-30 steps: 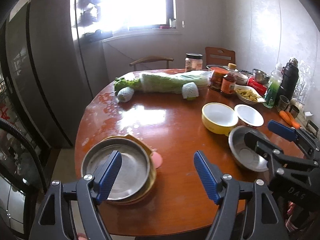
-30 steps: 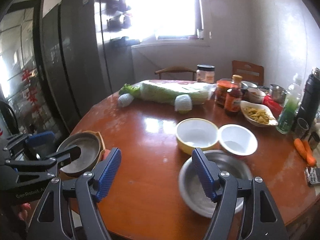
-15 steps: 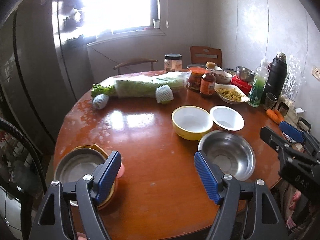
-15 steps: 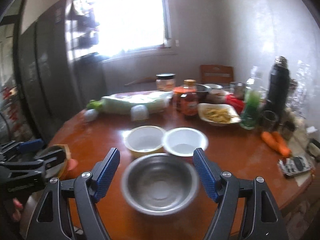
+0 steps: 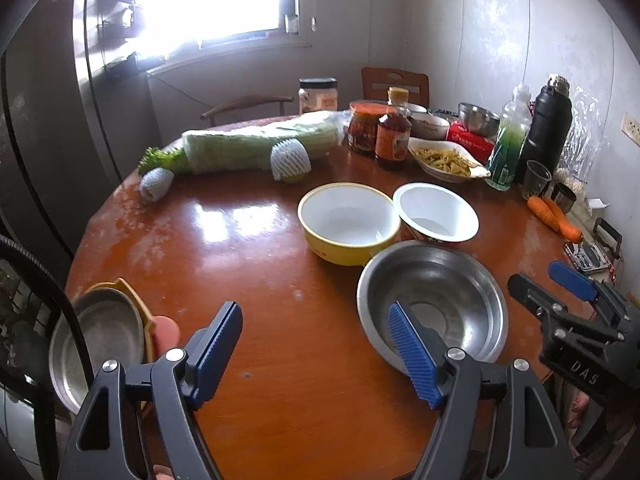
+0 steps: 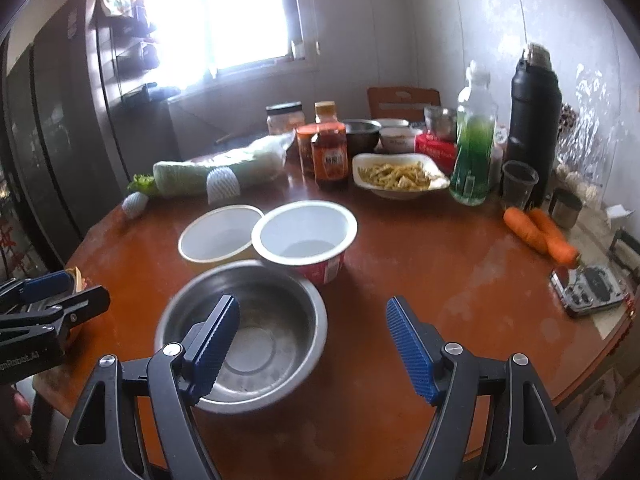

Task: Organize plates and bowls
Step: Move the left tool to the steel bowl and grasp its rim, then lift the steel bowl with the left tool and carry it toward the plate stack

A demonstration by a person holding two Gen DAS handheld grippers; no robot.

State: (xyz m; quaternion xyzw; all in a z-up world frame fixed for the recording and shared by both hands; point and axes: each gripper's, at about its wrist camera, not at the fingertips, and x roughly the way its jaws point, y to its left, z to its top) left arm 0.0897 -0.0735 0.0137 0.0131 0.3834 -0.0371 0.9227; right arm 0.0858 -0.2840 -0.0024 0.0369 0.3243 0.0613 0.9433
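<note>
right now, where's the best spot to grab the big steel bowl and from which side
Probably the near rim of the steel bowl, with one finger inside and one outside. It sits upright and empty, its thin rim is open toward the right hand-held gripper, and its far side crowds the yellow bowl and the white cup. So come from the table's near edge.

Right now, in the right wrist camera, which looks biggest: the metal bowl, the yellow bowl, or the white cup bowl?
1. Metal bowl, clearly biggest, though it is also nearest the camera.
2. White cup bowl and yellow bowl look about alike; the yellow bowl is partly hidden, so no ranking.
</note>
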